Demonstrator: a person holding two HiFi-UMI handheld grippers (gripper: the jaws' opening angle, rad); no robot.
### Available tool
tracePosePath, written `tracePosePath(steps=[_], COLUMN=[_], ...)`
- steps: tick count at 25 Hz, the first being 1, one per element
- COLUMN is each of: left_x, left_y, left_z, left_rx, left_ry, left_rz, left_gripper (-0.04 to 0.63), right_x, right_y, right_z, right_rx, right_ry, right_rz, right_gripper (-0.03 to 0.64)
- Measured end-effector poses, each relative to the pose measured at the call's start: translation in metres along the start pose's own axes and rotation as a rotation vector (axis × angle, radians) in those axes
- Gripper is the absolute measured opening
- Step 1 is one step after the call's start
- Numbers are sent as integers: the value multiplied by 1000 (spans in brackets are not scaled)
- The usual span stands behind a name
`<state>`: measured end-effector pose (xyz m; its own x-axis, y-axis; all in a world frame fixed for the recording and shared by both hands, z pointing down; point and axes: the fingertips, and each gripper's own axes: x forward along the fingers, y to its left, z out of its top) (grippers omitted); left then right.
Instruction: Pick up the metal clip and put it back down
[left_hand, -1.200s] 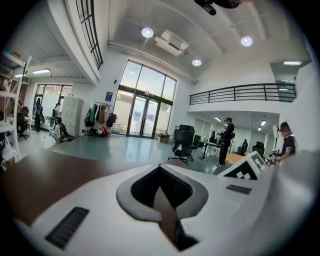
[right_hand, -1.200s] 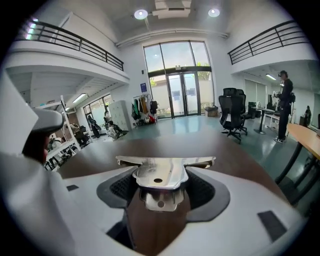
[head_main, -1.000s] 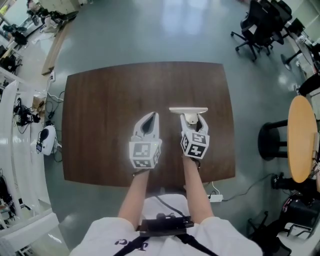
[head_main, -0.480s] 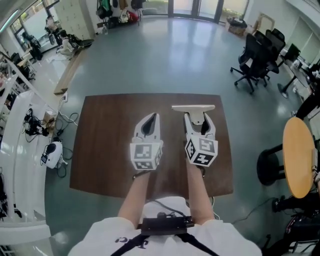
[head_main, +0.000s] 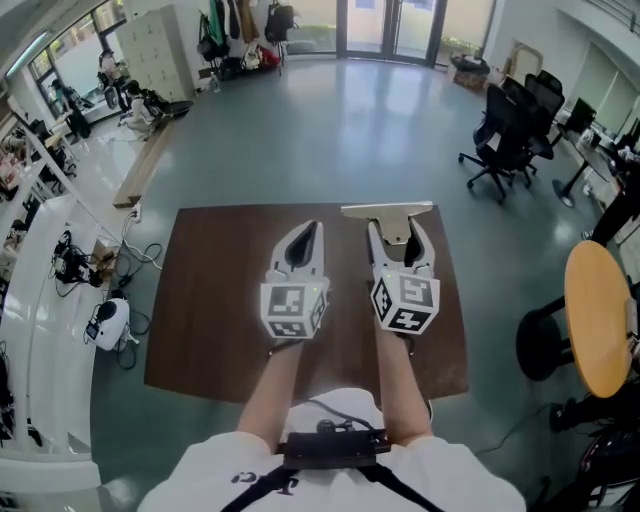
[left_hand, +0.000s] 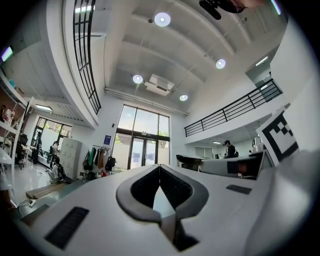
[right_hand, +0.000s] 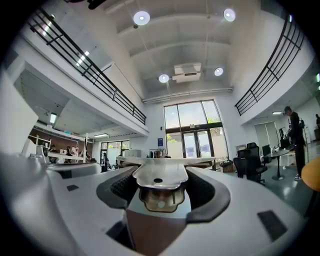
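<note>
Clip held, far side of table.
Head view: my right gripper (head_main: 399, 234) clamped the metal clip (head_main: 388, 211) near the table's (head_main: 215, 300) far edge, with the left gripper (head_main: 309, 232) just left. Left gripper view: jaws together, nothing between. Right gripper view: jaws gripped the clip.

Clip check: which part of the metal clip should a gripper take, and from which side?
Take the narrow handle tab of the metal clip, coming from the person's side, opposite its wide flat bar. The tab is slim enough to sit between the jaws, while the bar spreads wider than the gripper. The right gripper is shut on that tab this way.
</note>
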<state>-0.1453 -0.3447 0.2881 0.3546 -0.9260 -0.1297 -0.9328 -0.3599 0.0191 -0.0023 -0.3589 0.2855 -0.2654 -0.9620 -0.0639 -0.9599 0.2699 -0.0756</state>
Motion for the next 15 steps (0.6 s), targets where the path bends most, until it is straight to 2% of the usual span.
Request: tracePosePath(steps=[3, 7, 11, 15], left_x=[-2, -1, 8, 14], left_y=[-8, -31, -55, -77], left_z=[4, 18, 17, 10], left_rx=[-3, 138, 65, 24], left_ry=[-12, -30, -54, -39], left_rz=[-22, -48, -109, -158], left_gripper=[12, 12, 12, 12], right_x=[-8, -15, -29, -47], right_y=[-2, -8, -26, -48], right_z=[5, 14, 17, 17], right_rx=[-2, 3, -22, -74], right_ry=[-18, -35, -38, -34], right_rz=[-10, 9, -31, -96], right_gripper=[301, 301, 301, 301])
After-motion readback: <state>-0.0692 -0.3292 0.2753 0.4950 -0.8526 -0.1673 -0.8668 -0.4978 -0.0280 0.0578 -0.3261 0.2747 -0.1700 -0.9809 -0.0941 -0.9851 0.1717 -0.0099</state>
